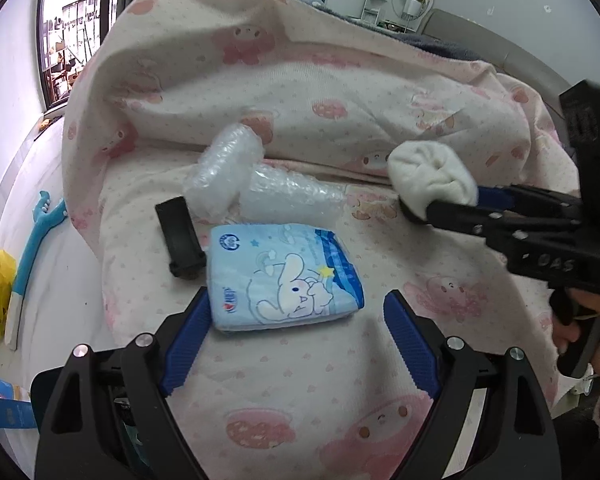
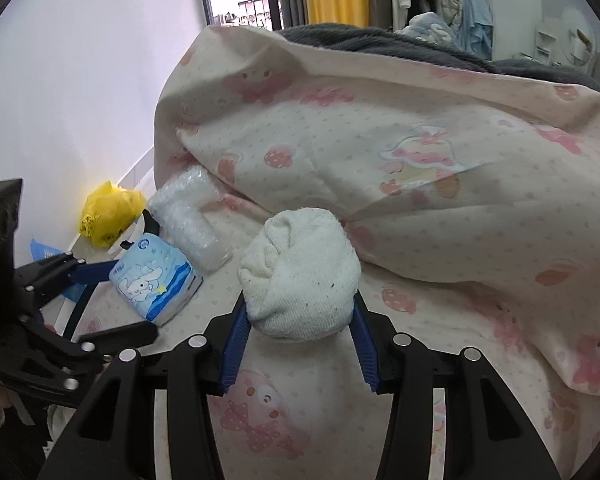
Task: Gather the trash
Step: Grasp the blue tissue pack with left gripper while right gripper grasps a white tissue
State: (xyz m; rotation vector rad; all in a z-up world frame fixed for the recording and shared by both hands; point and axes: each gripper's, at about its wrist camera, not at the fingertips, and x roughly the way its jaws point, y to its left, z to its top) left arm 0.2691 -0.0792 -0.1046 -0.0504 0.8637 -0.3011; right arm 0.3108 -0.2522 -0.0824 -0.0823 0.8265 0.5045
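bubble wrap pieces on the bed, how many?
2. One roll lies by the quilt fold, beyond the tissue pack. A flatter piece lies beside it, toward the sock. The quilt may hide more.

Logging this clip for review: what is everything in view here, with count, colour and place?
tissue pack: one, light blue, on the bed between the left gripper's open fingers
bubble wrap: one clear bundle, beyond the pack
black clip-like part: one, left of the pack
rolled sock: one, white, clamped in the right gripper
bedcover: one, cream with pink print
grey blanket: one, behind the bedcover
yellow bag: one, on the floor
left gripper: black, blue pads, open
right gripper: black, blue pads, shut on the sock
hand: one, on the right gripper's handle
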